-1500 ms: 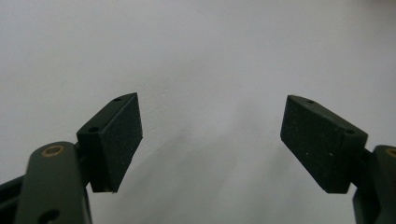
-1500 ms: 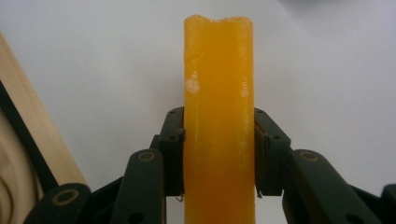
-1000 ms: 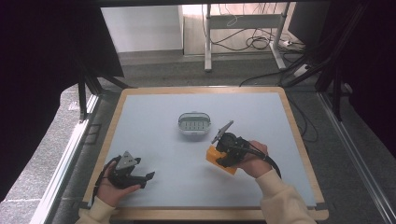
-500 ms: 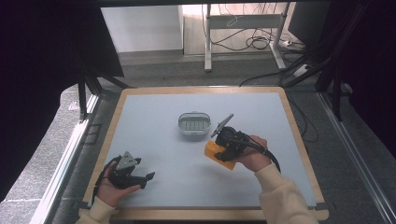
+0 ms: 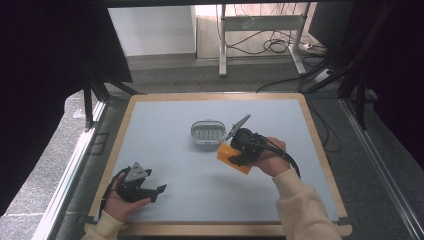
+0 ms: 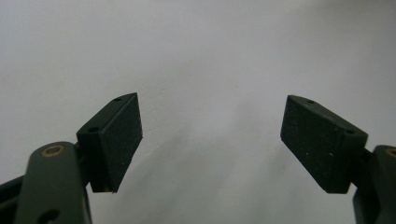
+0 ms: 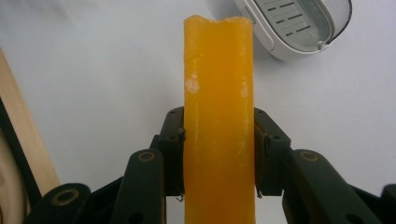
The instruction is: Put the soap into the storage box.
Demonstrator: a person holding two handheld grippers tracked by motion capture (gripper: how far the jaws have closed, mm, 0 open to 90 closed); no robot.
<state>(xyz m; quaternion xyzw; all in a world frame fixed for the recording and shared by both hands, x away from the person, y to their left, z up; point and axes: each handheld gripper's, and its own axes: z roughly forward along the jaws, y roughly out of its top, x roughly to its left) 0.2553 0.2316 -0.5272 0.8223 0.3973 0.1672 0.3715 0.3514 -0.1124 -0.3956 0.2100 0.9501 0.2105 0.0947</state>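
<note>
The left gripper (image 5: 159, 189) sits at about 8 o'clock on the table (image 5: 165, 125), its jaws wide apart with nothing in between. Near the middle is a small grey dish (image 5: 207, 134). Just past it, at 4 o'clock from the dish, the right gripper (image 5: 235, 159) squeezes an orange bar (image 7: 219, 121) — both pads (image 7: 173, 154) pressed on its sides — holding it above the table.

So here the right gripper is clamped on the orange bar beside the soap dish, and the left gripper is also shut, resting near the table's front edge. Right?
Not quite. The left gripper is open: the left gripper view shows its pads wide apart with nothing between them. The rest holds: the right gripper is clamped on the orange bar beside the soap dish.
</note>
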